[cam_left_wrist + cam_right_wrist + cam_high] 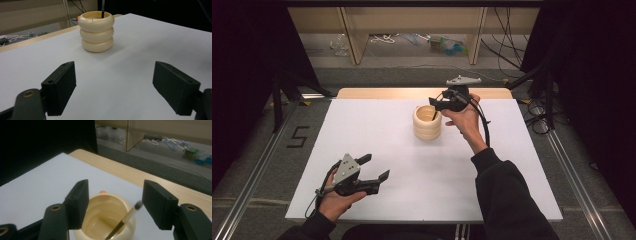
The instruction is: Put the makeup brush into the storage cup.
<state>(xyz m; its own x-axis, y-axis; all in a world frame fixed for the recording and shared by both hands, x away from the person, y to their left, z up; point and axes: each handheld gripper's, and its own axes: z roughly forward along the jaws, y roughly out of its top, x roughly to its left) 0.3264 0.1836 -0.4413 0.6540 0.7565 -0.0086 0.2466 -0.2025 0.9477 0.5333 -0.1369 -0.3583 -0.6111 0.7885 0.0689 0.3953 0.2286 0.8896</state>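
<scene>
A person sat at the near side of a white tabletop (377,135), holding a set of black tongs in each hand. A cream-coloured pot (427,122), shaped like three stacked rings, stood upright on the tabletop a little right of centre and toward the far edge. A thin dark brush (432,113) leaned inside it, its handle resting against the rim and its tip poking up above the opening. The right tongs (435,104) hovered just above the pot's far right side, held in the person's right hand (464,120), with a dark sleeve (507,195) running back to the near edge. In the right gripper view the right tongs (113,202) were wide open with the jaws on either side of the pot (105,220), gripping nothing, and the brush (125,220) rose between them, its blurred tip just beside the right-hand jaw; whether it touched the jaw could not be told. A small orange thing (102,192) peeked out behind the pot's far rim. The left tongs (374,170) were held low over the near left corner of the tabletop, well apart from the pot. In the left gripper view the left tongs (113,85) were also spread wide and empty, pointing toward the pot (96,31) farther off. A strip of bare wood (377,93) showed along the far edge of the tabletop
</scene>
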